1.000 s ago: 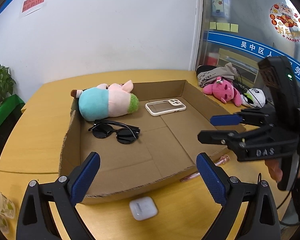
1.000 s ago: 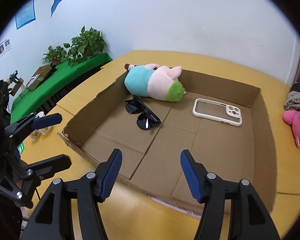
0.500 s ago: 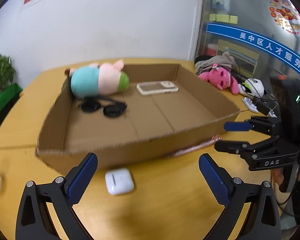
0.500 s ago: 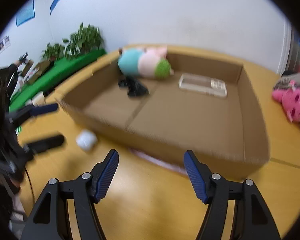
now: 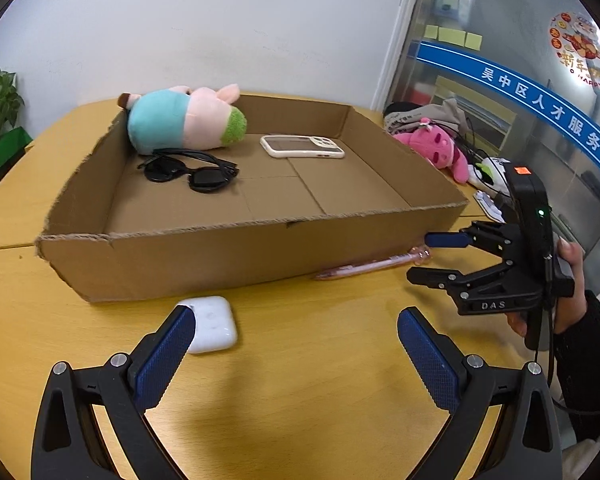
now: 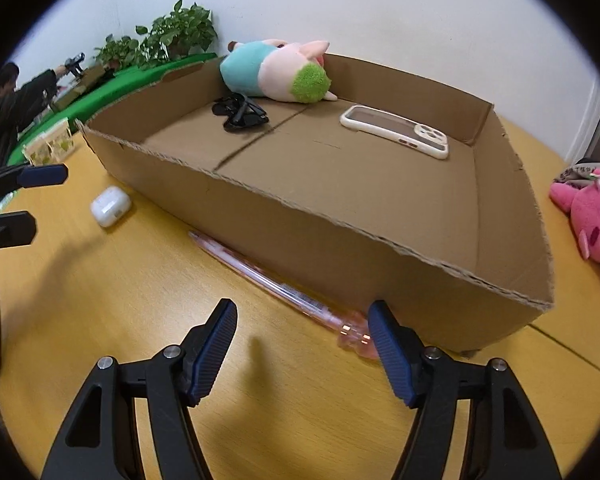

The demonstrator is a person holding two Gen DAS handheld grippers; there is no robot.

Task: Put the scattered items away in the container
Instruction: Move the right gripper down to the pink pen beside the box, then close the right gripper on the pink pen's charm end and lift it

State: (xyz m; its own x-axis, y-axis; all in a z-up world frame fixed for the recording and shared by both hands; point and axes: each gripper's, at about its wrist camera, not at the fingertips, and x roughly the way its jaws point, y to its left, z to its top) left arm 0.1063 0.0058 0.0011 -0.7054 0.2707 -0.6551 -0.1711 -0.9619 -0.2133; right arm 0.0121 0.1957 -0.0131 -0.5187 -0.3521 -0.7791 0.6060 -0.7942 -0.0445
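Pink pen (image 6: pixel 284 292) lies against cardboard box (image 6: pixel 340 248) front wall; earbud case (image 5: pixel 212 324) just beside; both grippers, left (image 5: pixel 296 344) and right (image 6: pixel 302 354), wide, empty.

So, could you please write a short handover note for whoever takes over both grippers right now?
Left gripper: open, empty, just above the table, the white earbud case beside its left finger.
Right gripper: open, empty, jaws just opened a little; low over the end of the pink pen.
In the cardboard box: plush toy, sunglasses, phone case.
Left: the pen, lying along the box's front wall, and the earbud case, both on the table.
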